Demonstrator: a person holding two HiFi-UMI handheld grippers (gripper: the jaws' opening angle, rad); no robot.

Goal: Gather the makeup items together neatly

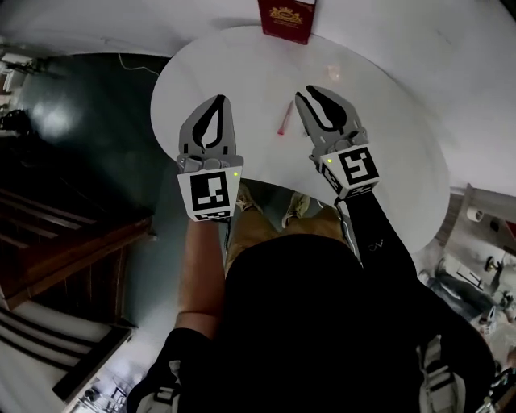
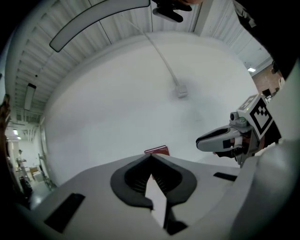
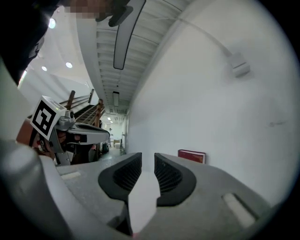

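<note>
My left gripper (image 1: 219, 102) has its jaws shut tip to tip, with nothing in them; my right gripper (image 1: 305, 93) has its jaws a little apart, and it holds nothing too; both hang over the white table (image 1: 242, 73). A thin pink stick (image 1: 285, 118), maybe a lip pencil, lies on the table between them, just beside the right gripper; a red box (image 1: 286, 18) stands ahead of both, at the table's far edge.

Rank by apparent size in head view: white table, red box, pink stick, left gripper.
1. white table
2. left gripper, though it is nearest the camera, which inflates it
3. red box, partly cut off by the top edge
4. pink stick, thinnest by far
</note>
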